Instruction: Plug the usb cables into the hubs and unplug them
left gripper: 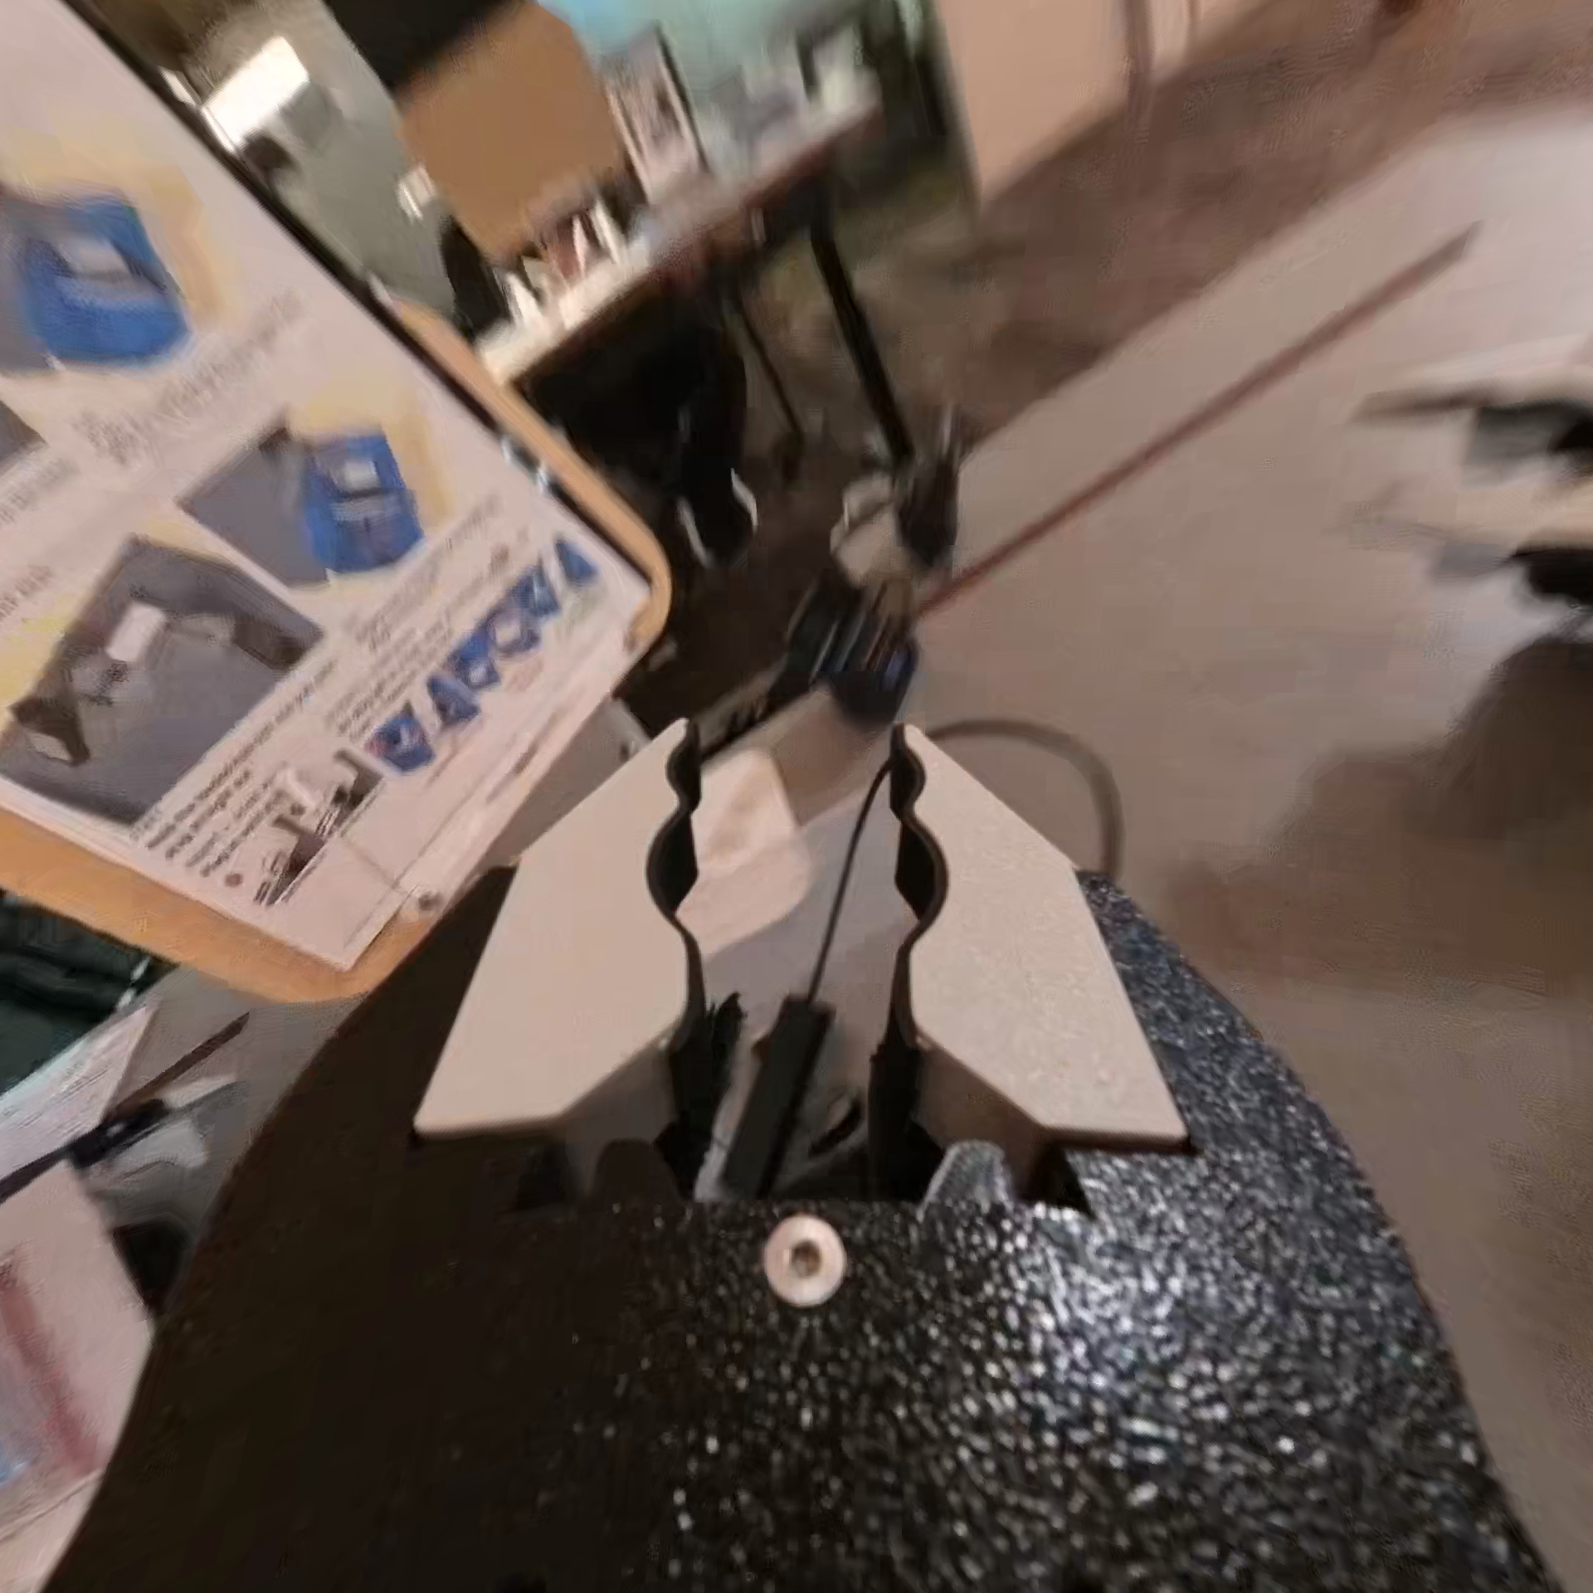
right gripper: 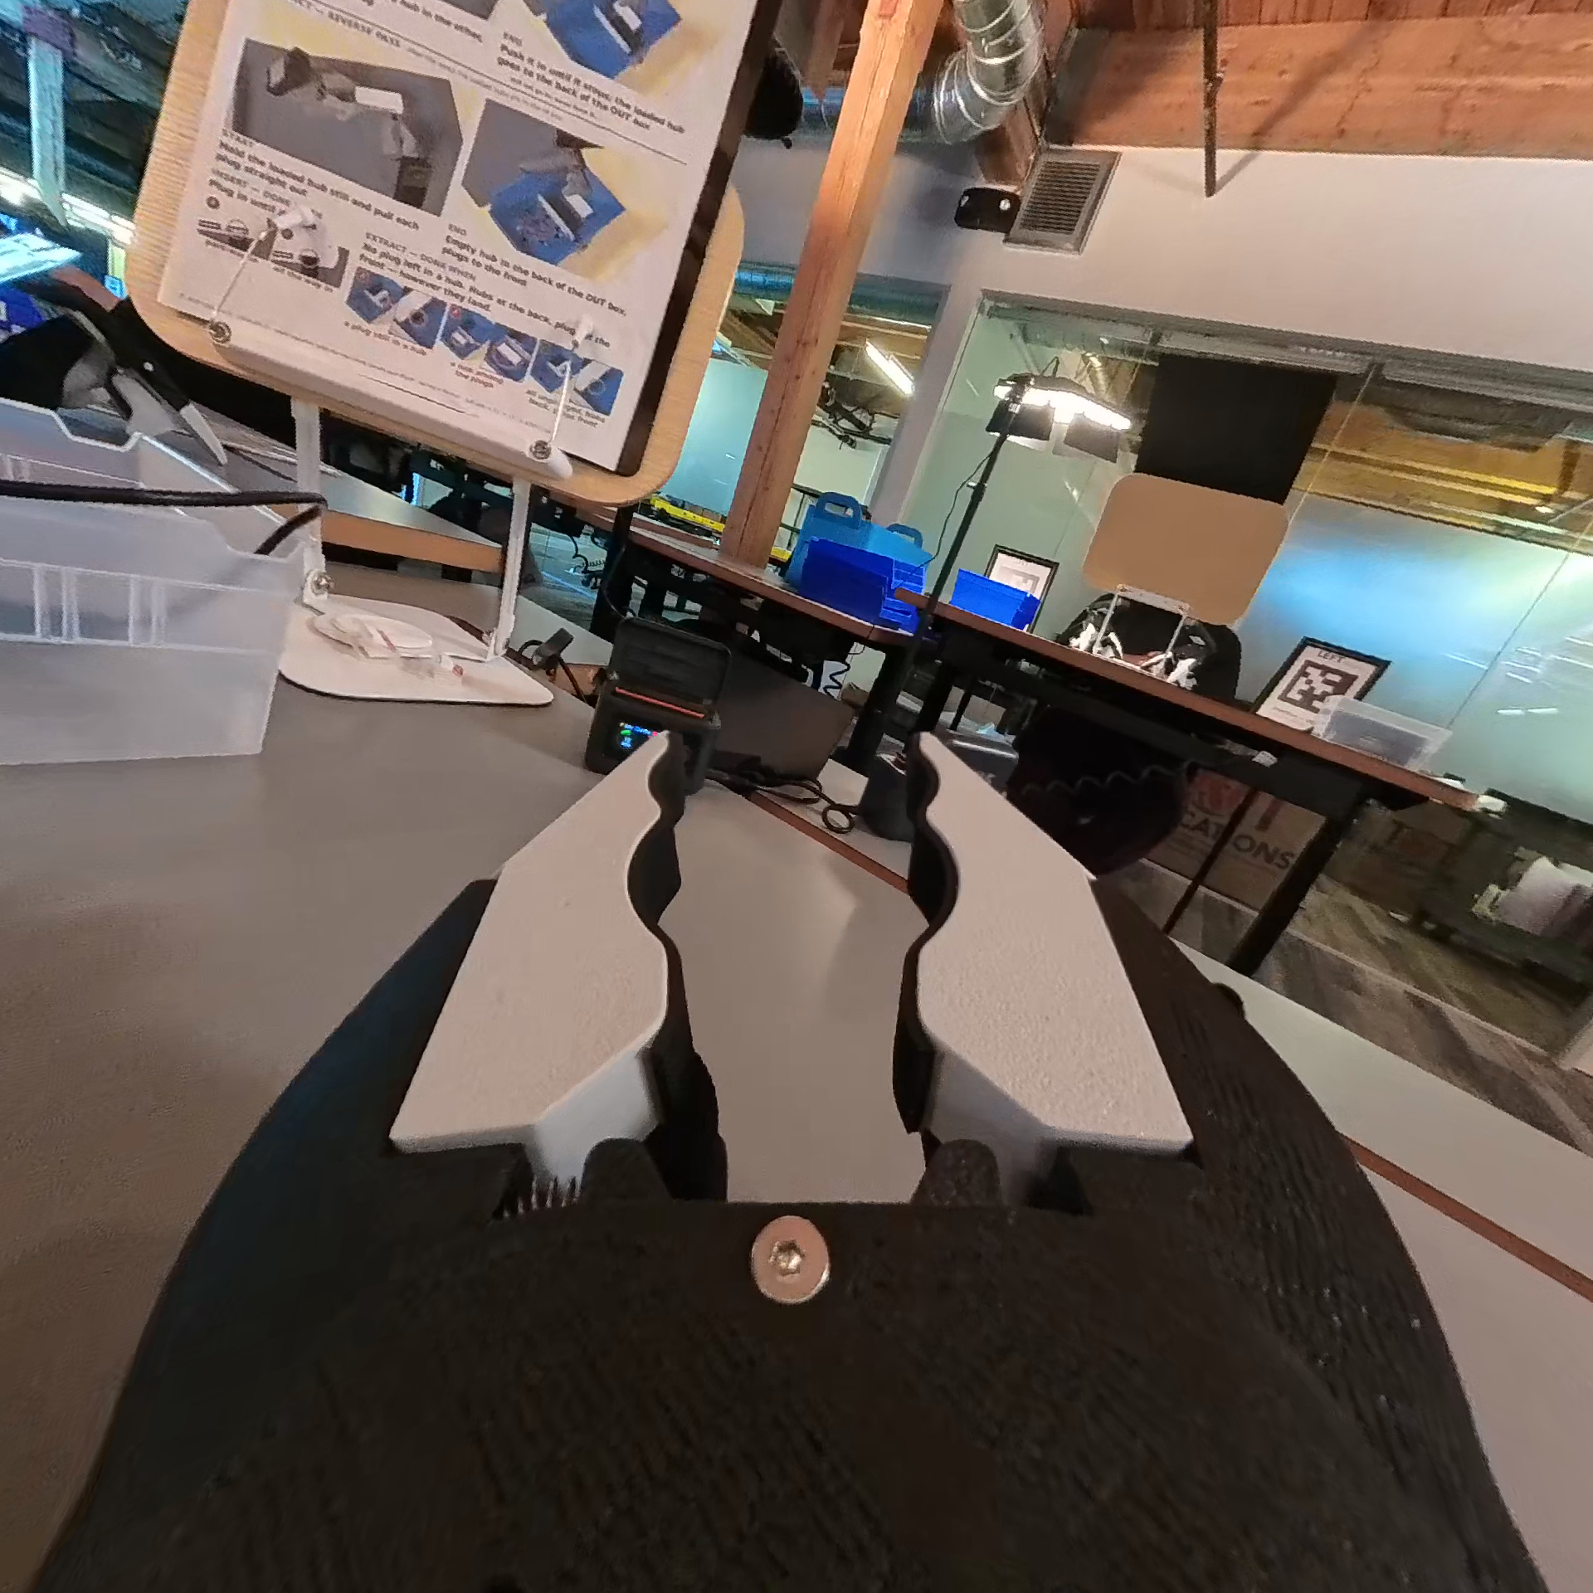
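Note:
The left wrist view is blurred by motion. My left gripper (left gripper: 793, 741) has its jaws partly closed around a white hub (left gripper: 750, 827), which stays sharp with the fingers. A grey cable (left gripper: 1095, 793) loops off the hub to the right. A thin black cable runs down between the fingers to a black plug (left gripper: 776, 1086) near their base. My right gripper (right gripper: 793, 767) is open and empty, low over the grey table (right gripper: 215, 905). No hub or plug shows between its fingers.
A clear plastic bin (right gripper: 129, 621) with a black cable (right gripper: 172, 500) over its rim stands at the left. An instruction board (right gripper: 431, 215) on a white stand is behind it, also in the left wrist view (left gripper: 259, 517). A black device (right gripper: 655, 707) sits at the table's far edge.

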Available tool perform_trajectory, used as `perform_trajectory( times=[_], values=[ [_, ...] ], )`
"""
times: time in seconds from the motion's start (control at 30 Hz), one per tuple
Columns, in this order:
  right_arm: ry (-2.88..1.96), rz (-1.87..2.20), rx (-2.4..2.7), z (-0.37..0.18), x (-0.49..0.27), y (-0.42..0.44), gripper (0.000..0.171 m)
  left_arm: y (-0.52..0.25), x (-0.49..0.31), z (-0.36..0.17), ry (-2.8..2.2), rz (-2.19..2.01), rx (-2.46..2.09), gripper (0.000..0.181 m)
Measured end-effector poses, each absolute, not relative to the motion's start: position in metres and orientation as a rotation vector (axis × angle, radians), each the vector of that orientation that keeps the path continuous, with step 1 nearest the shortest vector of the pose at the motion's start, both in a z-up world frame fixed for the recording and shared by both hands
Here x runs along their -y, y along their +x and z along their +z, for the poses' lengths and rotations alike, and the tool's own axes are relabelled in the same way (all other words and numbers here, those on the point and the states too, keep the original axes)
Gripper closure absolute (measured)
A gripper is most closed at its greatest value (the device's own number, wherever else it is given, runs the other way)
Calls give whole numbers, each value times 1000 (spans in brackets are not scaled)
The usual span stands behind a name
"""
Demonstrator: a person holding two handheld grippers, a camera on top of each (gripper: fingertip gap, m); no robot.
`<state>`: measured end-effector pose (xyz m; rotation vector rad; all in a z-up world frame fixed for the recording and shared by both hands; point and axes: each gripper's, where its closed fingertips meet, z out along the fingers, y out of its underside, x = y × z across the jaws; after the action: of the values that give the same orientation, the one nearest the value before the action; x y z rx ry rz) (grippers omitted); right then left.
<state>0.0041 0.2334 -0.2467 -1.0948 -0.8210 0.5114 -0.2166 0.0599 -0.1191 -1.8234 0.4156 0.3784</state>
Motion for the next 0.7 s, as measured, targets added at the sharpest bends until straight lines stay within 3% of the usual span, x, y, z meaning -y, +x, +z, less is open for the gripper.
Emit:
perform_trajectory(
  times=[0.13,0.23,0.33,0.57,0.7],
  values=[
    [-1083,470,871,-251,-229,1,125,-266,-93,-191,-2020,375,-636,145],
    [-1080,471,886,-252,-227,0,126,-283,-92,-265,-2408,74,-610,137],
    [-1091,476,887,-254,-229,0,126,-311,-88,-312,-2615,53,-636,125],
    [-1103,484,905,-257,-229,-3,127,-322,-98,-357,-2769,-139,-570,113],
    [-1109,489,911,-258,-229,-4,128,-337,-96,-372,-2855,-79,-559,122]
  ],
)
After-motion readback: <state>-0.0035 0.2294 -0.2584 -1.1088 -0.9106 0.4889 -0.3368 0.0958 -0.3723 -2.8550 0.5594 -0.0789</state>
